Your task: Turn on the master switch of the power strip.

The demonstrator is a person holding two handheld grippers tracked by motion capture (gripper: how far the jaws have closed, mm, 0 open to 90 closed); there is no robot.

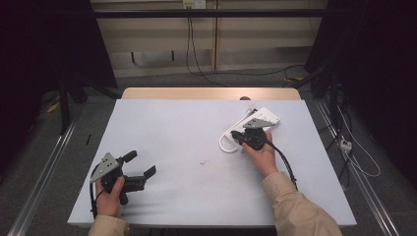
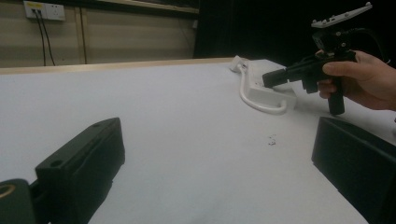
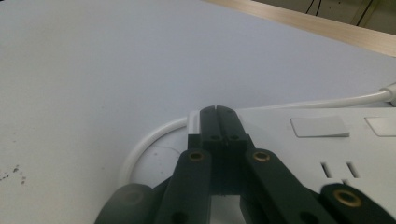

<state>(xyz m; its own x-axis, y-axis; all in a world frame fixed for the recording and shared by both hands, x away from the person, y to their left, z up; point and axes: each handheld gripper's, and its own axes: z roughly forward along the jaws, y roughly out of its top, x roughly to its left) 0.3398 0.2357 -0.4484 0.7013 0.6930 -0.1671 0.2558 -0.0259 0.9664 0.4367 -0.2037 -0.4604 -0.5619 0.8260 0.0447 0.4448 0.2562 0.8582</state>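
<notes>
On a white table (image 1: 187, 137) in a dim lab, the left gripper (image 1: 140, 164) rests near the front edge, jaws spread wide and empty, seemingly waiting. Farther off, the right gripper (image 1: 237, 136) presses closed jaws onto the end of a white power strip (image 3: 327, 140), its cable (image 3: 149, 140) looping just beyond the tips, perhaps to steady it.

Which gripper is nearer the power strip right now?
Right. The right gripper, jaws closed, sits at the power strip's near end. The left gripper is open, far across the table near the front left corner.
</notes>
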